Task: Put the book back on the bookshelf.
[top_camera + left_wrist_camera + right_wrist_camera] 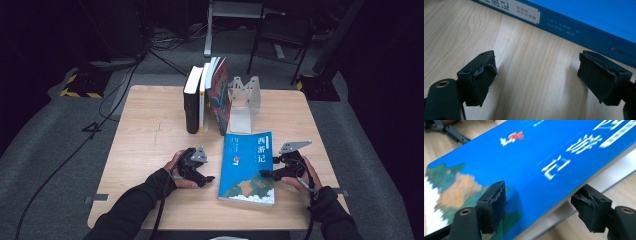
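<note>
**Blue book flat between two open grippers**

Near the front edge of the tabletop [150, 115], a little right of its middle, a blue book [248, 166] lies flat with its cover up — white characters toward the far end, a painted landscape toward the person. On either side of it a gripper rests in a dark-sleeved hand.

Left of the book, the left gripper [200, 175] sits low on the wood, just beside the book's spine edge but not touching it. From the left gripper view its jaws stand well apart with bare wood between them, and the book's spine [584, 30] runs across ahead of them, its small label facing the camera.

At the book's right edge the right gripper [272, 172] has its tip at the cover's margin. In the right gripper view its jaws are also apart: one hangs over the blue cover [524, 162], the other sits off the book's edge beside the white page block. Whether either pad touches the book I cannot tell; nothing is clamped.

Toward the back edge, several books [207, 95] stand upright in a row — a black one at the left, coloured ones leaning at the right — just beside a grey metal bookend [245, 100].
</note>
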`<action>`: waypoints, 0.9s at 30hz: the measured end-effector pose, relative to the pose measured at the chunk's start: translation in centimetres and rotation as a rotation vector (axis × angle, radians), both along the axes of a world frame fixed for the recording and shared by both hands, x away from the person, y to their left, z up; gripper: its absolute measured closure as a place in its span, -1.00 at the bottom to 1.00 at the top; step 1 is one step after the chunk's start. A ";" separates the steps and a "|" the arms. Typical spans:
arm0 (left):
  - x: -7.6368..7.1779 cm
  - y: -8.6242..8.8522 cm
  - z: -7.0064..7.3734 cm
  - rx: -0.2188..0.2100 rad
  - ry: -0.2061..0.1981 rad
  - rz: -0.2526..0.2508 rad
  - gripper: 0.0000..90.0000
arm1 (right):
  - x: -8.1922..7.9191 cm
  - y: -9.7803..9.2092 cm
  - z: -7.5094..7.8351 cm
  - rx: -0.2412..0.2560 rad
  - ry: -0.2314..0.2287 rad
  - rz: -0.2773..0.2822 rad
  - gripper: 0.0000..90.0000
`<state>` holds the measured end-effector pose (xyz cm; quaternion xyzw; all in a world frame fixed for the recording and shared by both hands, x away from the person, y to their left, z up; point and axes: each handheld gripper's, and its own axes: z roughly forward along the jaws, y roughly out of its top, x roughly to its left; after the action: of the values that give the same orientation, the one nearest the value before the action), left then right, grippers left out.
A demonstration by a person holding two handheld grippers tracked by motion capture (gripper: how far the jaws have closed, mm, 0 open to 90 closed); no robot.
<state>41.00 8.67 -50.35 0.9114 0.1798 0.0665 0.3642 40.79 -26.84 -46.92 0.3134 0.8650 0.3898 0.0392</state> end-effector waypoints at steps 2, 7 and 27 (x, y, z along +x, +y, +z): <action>0.1 -0.3 0.0 -0.006 0.001 0.000 -0.67 | 1.0 0.5 -0.1 0.010 -0.001 -0.007 -0.35; 0.2 -0.4 0.0 0.001 0.001 -0.007 -0.67 | 1.6 1.4 -0.2 0.043 -0.030 0.027 0.02; 0.5 -0.5 0.0 0.001 0.002 0.022 -0.64 | -3.4 1.0 0.8 0.031 -0.117 0.063 0.35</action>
<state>41.47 8.14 -50.33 0.9096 0.1901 0.0696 0.3629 37.36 -25.81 -46.08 0.2634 0.8644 0.4220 0.0724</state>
